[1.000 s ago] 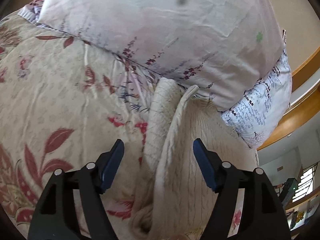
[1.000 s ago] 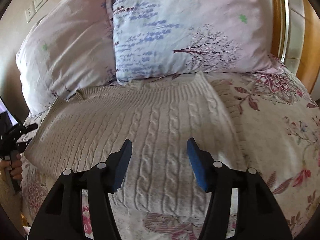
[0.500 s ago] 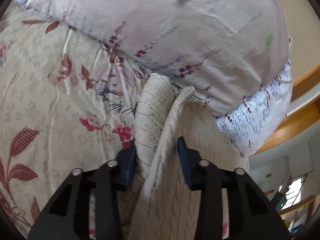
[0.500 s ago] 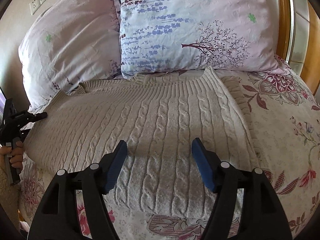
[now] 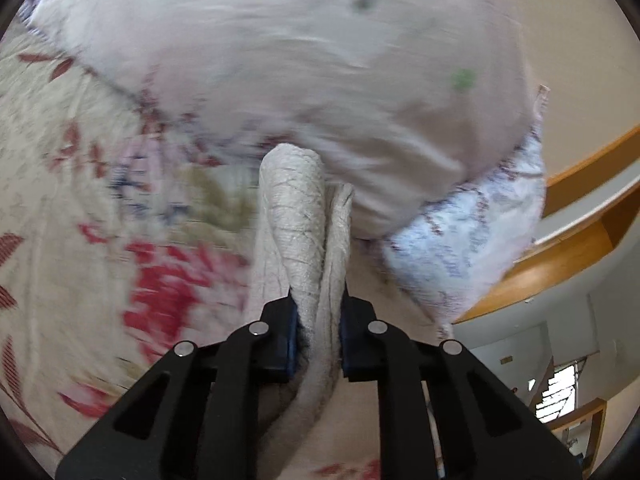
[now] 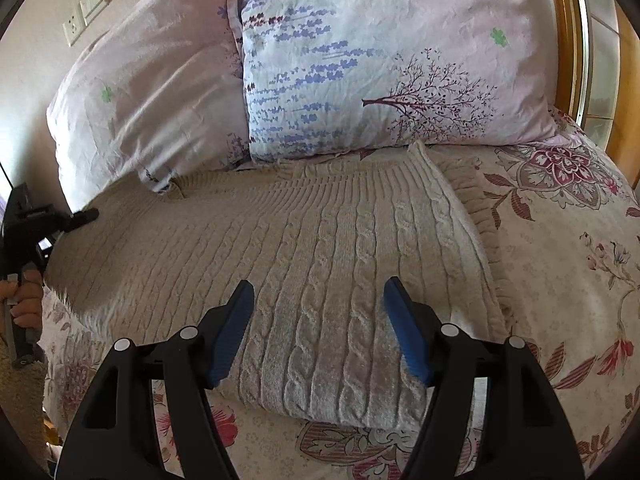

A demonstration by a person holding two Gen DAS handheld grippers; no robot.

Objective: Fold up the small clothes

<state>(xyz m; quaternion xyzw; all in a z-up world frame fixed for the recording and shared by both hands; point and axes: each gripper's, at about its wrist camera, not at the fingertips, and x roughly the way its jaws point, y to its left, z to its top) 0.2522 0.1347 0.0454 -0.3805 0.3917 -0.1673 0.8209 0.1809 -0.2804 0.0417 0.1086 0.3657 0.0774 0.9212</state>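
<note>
**Sweater edge pinched, fold barely begun**

Sweater (image 6: 320, 264) lies spread flat on the floral bedspread (image 6: 560, 264), its top against the pillows (image 6: 360, 60). Your left gripper (image 5: 318, 316) is closing on a bunched side edge, blurred but apparently gripped. Your right gripper (image 6: 320, 320) hovers spread, holding nothing. No fold is visibly finished.
</note>
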